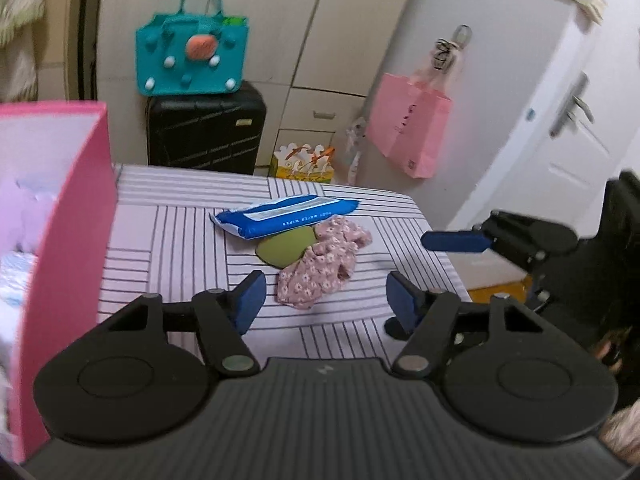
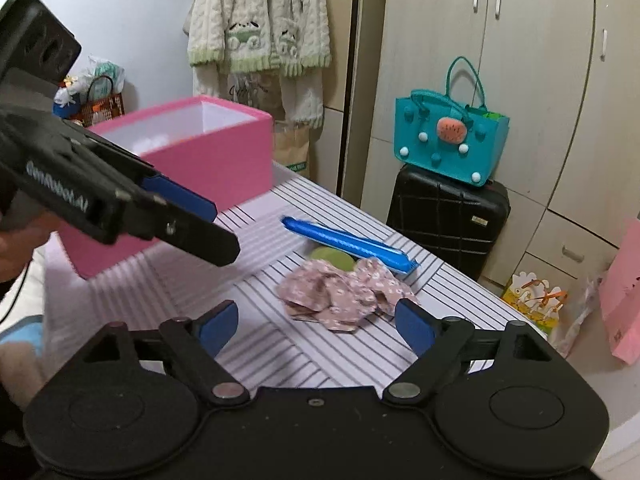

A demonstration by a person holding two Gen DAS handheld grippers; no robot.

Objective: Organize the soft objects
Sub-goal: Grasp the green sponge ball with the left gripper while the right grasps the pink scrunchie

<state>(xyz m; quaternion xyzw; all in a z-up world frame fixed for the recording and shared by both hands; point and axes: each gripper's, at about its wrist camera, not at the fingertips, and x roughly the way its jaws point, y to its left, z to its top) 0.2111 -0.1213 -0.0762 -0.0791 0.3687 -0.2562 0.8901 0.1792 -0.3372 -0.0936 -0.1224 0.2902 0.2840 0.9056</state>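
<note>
A crumpled pink floral cloth (image 1: pixel 320 268) (image 2: pixel 340 292) lies on the striped cover (image 1: pixel 180 240). A green soft pad (image 1: pixel 286 246) (image 2: pixel 334 258) touches its far side, partly under a blue wipes pack (image 1: pixel 280 218) (image 2: pixel 348 244). The open pink box (image 1: pixel 64 220) (image 2: pixel 208 152) stands at the left and holds pale soft items. My left gripper (image 1: pixel 326 292) hovers just short of the cloth, open and empty. My right gripper (image 2: pixel 316 316) is open too, with the cloth just beyond its fingertips. Each gripper shows from the side in the other's view.
A teal tote (image 2: pixel 448 136) sits on a black suitcase (image 2: pixel 448 216) beyond the far edge. A pink paper bag (image 1: pixel 408 128) hangs by the white door (image 1: pixel 580 128). A cream knit garment (image 2: pixel 260 32) hangs behind the box. A yellow gift bag (image 1: pixel 304 164) stands on the floor.
</note>
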